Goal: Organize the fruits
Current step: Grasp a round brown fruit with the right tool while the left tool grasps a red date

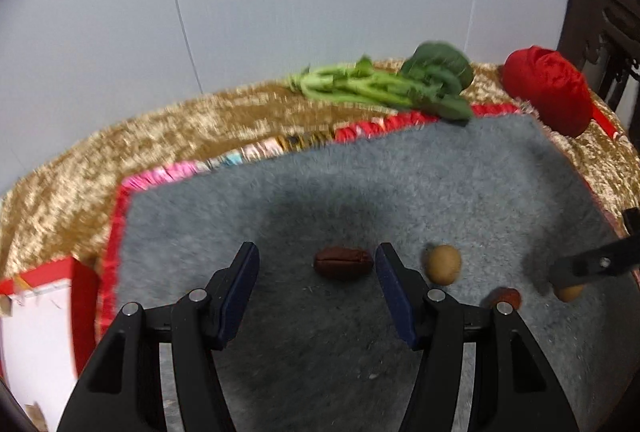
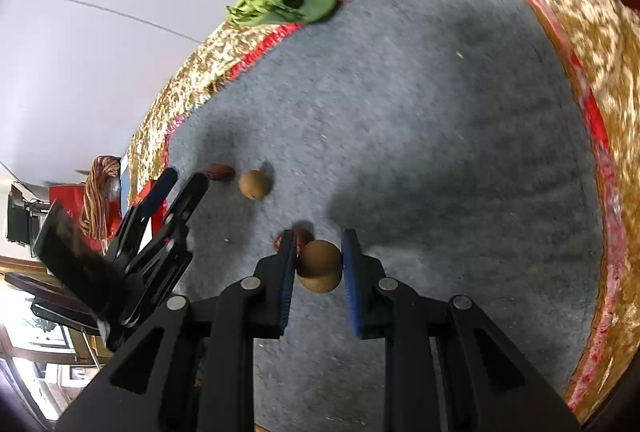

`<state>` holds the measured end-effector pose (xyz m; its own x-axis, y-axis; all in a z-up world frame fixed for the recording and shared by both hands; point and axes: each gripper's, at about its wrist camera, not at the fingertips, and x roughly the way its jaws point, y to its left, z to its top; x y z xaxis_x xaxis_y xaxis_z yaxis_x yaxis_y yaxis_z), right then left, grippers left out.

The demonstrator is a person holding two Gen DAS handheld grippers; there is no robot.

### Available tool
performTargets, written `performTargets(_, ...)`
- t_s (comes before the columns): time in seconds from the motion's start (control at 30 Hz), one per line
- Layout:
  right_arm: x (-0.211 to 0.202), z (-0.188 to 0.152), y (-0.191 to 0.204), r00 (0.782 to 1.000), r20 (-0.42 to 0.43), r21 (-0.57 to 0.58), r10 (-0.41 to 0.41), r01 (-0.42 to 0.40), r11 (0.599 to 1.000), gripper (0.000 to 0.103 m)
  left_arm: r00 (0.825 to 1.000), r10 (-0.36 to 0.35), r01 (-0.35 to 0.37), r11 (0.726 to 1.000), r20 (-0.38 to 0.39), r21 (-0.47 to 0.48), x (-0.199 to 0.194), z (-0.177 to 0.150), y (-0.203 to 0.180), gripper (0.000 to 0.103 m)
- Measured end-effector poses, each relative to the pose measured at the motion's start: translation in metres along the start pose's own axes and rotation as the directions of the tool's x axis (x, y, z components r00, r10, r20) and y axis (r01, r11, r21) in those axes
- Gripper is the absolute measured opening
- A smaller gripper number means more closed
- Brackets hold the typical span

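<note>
The right gripper (image 2: 319,264) has its fingers pinching a round tan-brown fruit (image 2: 320,266), both blue pads pressed to its sides just above the grey fuzzy mat (image 2: 420,120). The grip sits across the fruit's widest part, likely so the round skin cannot slip out. Just behind that fruit, touching the left finger, lies a small dark red date (image 2: 303,237).

The left gripper (image 1: 316,272) has its fingers spread and holds nothing. Between them, on the mat, lies an oblong wrinkled dark brown date (image 1: 343,263), close to the right finger; the fingers straddle it lengthwise, which looks like lining up for a pinch across its narrow width. Just beyond that finger rests a second round tan fruit (image 1: 443,264).

At the mat's far edge lies a bunch of green leafy stalks (image 1: 384,88), on the gold cloth covering the counter (image 1: 120,148), well apart from the fruits.
</note>
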<state>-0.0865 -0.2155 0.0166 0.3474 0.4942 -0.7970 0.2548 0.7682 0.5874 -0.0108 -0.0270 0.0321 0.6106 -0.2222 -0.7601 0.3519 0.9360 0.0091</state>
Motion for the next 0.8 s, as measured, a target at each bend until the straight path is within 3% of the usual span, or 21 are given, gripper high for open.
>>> performTargets(0.07,-0.001,-0.002,-0.001,1.000,-0.002,-0.001,-0.003,0.003,1.000,0.024,1.000,-0.012,0.012,1.000,-0.007,-0.015,0.004,-0.001,0.001,0.059)
performTargets(0.13,-0.002,-0.003,0.000,1.000,-0.001,-0.007,-0.001,0.001,1.000,0.024,1.000,-0.025,0.024,0.999,-0.010,-0.022,0.005,-0.001,0.002,0.036)
performTargets(0.2,-0.005,-0.004,-0.001,1.000,0.003,-0.005,0.002,-0.002,1.000,0.024,0.999,-0.037,0.037,0.999,-0.011,-0.032,0.005,-0.003,0.004,0.026)
performTargets(0.37,-0.008,-0.003,0.002,1.000,0.014,-0.001,0.020,-0.020,1.000,0.024,0.998,-0.062,0.062,0.997,-0.006,-0.039,-0.010,-0.008,0.008,0.026)
performTargets(0.5,-0.005,-0.003,0.020,0.999,0.016,-0.027,0.051,-0.050,0.998,0.024,0.999,-0.043,0.044,0.999,0.017,-0.013,-0.038,-0.014,0.011,0.026)
performTargets(0.63,0.002,-0.008,0.046,0.995,0.006,-0.057,0.101,-0.101,0.993,0.024,0.999,0.025,-0.024,0.999,0.041,-0.023,-0.077,-0.025,0.031,0.026)
performTargets(0.8,0.022,-0.022,0.096,0.988,-0.033,-0.124,0.153,-0.156,0.980,0.024,0.990,0.122,-0.112,0.986,0.076,-0.119,-0.127,-0.047,0.079,0.026)
